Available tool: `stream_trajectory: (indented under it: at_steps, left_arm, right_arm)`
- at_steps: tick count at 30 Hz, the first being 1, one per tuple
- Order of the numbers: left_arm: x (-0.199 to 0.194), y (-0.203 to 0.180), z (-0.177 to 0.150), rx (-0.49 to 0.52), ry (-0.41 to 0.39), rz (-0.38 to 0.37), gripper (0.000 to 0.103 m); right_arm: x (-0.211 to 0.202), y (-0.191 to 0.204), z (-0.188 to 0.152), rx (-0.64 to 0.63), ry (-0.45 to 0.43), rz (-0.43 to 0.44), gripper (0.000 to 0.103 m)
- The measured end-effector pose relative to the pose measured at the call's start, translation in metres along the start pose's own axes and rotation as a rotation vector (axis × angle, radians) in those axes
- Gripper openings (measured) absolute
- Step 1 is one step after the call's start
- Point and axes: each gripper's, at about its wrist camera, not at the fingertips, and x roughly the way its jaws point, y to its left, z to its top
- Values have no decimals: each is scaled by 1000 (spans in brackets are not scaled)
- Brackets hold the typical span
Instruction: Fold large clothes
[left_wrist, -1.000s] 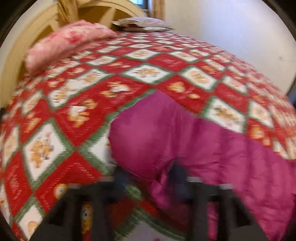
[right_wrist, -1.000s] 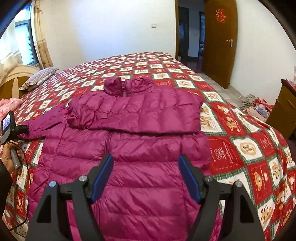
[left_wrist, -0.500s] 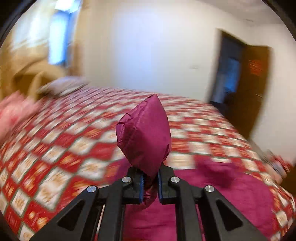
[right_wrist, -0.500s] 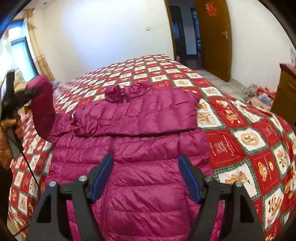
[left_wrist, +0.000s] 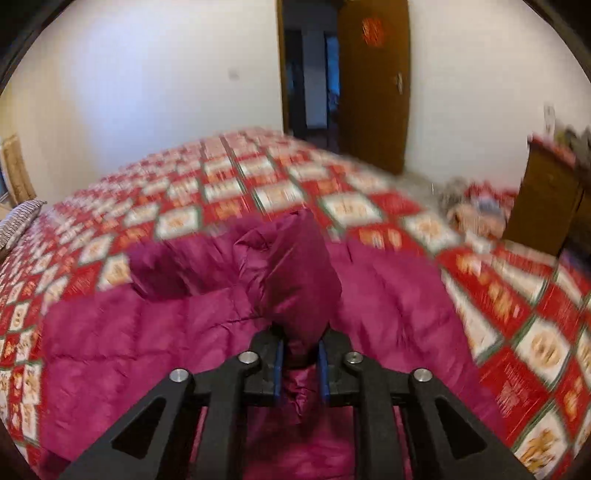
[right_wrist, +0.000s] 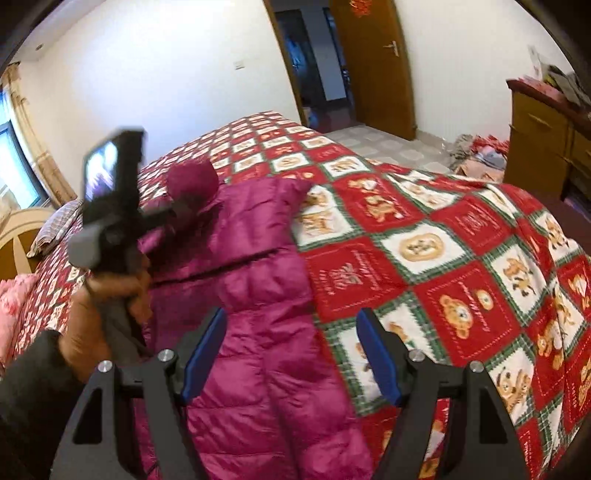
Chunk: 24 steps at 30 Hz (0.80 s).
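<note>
A magenta puffer jacket (left_wrist: 155, 343) lies spread on the red patterned bedspread (left_wrist: 229, 184); it also shows in the right wrist view (right_wrist: 258, 295). My left gripper (left_wrist: 299, 365) is shut on the jacket's sleeve end (left_wrist: 299, 280) and holds it raised over the jacket body. In the right wrist view the left gripper (right_wrist: 177, 212) is at the left, with the sleeve cuff (right_wrist: 192, 181) bunched at its tip. My right gripper (right_wrist: 291, 354) is open and empty, above the jacket's lower right side.
A striped pillow (left_wrist: 18, 221) and pink bedding (right_wrist: 14, 299) lie at the bed's head. A wooden door (right_wrist: 373, 62) and a wooden dresser (right_wrist: 543, 136) stand at the right, with a pile of clothes (right_wrist: 480, 155) on the floor between them.
My left gripper closed on the sleeve, lifted it off the bed and swung it rightward over the jacket. The right gripper stayed open and shifted right.
</note>
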Motion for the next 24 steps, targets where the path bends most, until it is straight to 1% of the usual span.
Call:
stream_trajectory:
  at_steps: [1, 2, 3, 4, 5, 6, 7, 9, 10, 11, 12, 13, 15, 16, 19, 20, 21, 23, 24]
  left_arm:
    - [9, -3, -6, 13, 33, -6, 22]
    - [16, -6, -13, 28, 67, -14, 28]
    - [19, -10, -18, 50, 81, -17, 29]
    - [21, -17, -24, 86, 82, -3, 30]
    - [19, -19, -28, 125, 73, 16, 33]
    - [15, -19, -32, 157, 66, 36, 40]
    - [12, -20, -34, 167, 67, 49, 45]
    - [-2, -14, -38, 182, 60, 89, 61]
    - [-11, -12, -42, 193, 51, 103, 64]
    - [-20, -10, -45, 208, 37, 115, 70]
    - [-31, -7, -50, 225, 22, 130, 72]
    - [-39, -2, -54, 235, 12, 142, 72]
    - [-57, 14, -66, 217, 14, 130, 72]
    - [-65, 27, -71, 191, 18, 128, 72]
    - [-73, 68, -84, 99, 24, 154, 73]
    - [-70, 80, -86, 82, 38, 182, 72]
    - [-62, 103, -88, 36, 64, 252, 72]
    - [-58, 136, -93, -49, 80, 321, 72]
    - [-58, 156, -97, -108, 99, 363, 72]
  right_arm:
    - [1, -4, 1, 8, 4, -2, 76]
    - [1, -7, 1, 13, 6, -2, 76]
    - [2, -10, 3, 20, 8, 0, 76]
    - [3, -12, 4, 25, 7, 1, 76]
    - [3, -14, 6, 28, 4, 2, 76]
    - [4, -16, 7, 29, 2, 4, 76]
    - [3, -16, 8, 32, -1, 8, 76]
    - [2, -15, 10, 33, -7, 15, 76]
    - [1, -13, 11, 32, -13, 18, 76]
    - [0, -11, 11, 29, -20, 22, 76]
    - [-1, -10, 10, 26, -24, 24, 76]
    - [-3, -8, 10, 20, -31, 25, 76]
    - [-5, -2, 10, 1, -38, 19, 76]
    - [-5, 0, 10, -6, -40, 17, 76]
    - [-5, 6, 12, -12, -47, 12, 76]
    - [-4, 9, 14, -14, -45, 15, 76]
    - [-4, 12, 16, -14, -45, 20, 76]
    - [-7, 22, 18, -23, -52, 33, 76]
    - [-9, 27, 19, -33, -57, 36, 76]
